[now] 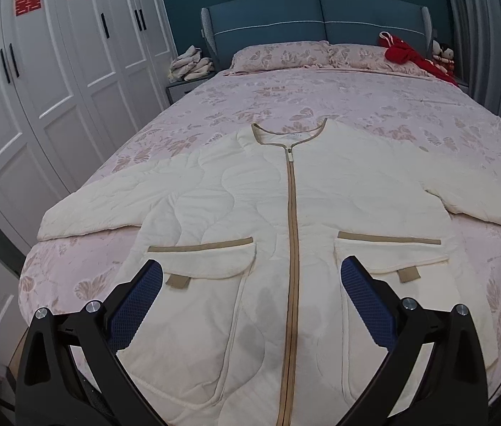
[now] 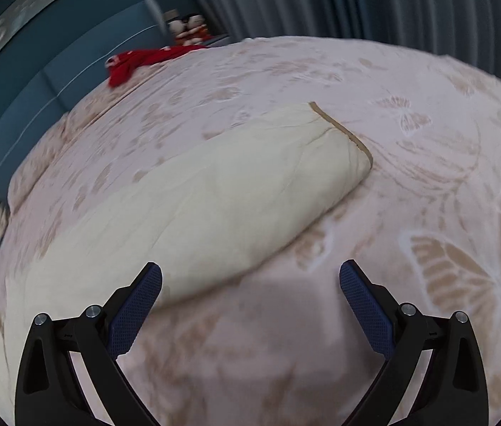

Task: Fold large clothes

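Note:
A cream quilted jacket (image 1: 236,206) with tan zipper, collar trim and pocket trim lies flat and zipped on the bed, both sleeves spread out to the sides. My left gripper (image 1: 250,277) hovers open over the jacket's lower hem, its blue pads on either side of the zipper. In the right wrist view the jacket's right sleeve (image 2: 222,206) stretches across the cover, ending in a tan cuff (image 2: 342,127). My right gripper (image 2: 250,277) is open above the bed beside the sleeve, its left fingertip over the sleeve's edge. Nothing is held.
The bed (image 1: 321,92) has a pink butterfly-print cover and two pillows (image 1: 282,55). A red garment (image 1: 406,55) lies at the headboard's right. White wardrobes (image 1: 55,71) stand on the left, with folded cloth (image 1: 191,64) on a nightstand. Grey curtains (image 2: 357,0) hang beyond the bed.

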Motion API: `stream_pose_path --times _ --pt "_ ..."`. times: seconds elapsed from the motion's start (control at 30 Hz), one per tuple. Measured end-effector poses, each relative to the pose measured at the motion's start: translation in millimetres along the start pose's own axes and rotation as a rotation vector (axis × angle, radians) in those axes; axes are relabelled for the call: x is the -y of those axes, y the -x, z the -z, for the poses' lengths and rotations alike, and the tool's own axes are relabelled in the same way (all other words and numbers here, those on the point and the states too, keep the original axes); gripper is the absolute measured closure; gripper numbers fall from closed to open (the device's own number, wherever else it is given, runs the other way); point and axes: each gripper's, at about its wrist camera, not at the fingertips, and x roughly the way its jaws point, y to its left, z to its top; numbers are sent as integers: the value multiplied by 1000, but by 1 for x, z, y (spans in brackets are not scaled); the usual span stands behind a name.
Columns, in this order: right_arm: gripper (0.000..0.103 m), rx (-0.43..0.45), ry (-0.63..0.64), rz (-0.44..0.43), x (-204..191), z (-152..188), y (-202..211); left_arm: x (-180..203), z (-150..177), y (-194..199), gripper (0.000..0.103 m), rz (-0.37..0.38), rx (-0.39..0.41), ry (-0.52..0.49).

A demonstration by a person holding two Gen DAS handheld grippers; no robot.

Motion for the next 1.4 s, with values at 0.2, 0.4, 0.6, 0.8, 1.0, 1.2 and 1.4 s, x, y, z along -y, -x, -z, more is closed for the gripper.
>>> stream_pose_path --times 0.2,0.4,0.6,0.8,1.0,1.2,1.4 --pt "41 -4 -36 -16 -10 -14 -22 -1 -6 -20 5 -6 -24 4" --pt "92 34 33 -94 -56 -26 -5 -14 -9 -36 5 -41 -36 16" --pt "94 113 296 -346 -181 -10 67 -43 -12 -51 5 -71 -60 80" --pt "94 27 614 -582 -311 79 112 -84 -17 -61 5 -92 -74 158" --pt "92 -128 856 -625 -381 196 105 -124 -20 -71 5 -109 -82 227" --pt "81 -229 997 -576 -401 273 95 -149 -17 -86 5 -105 -107 275" --pt "57 -222 984 -557 -396 285 106 -163 -12 -103 5 -39 -152 324"
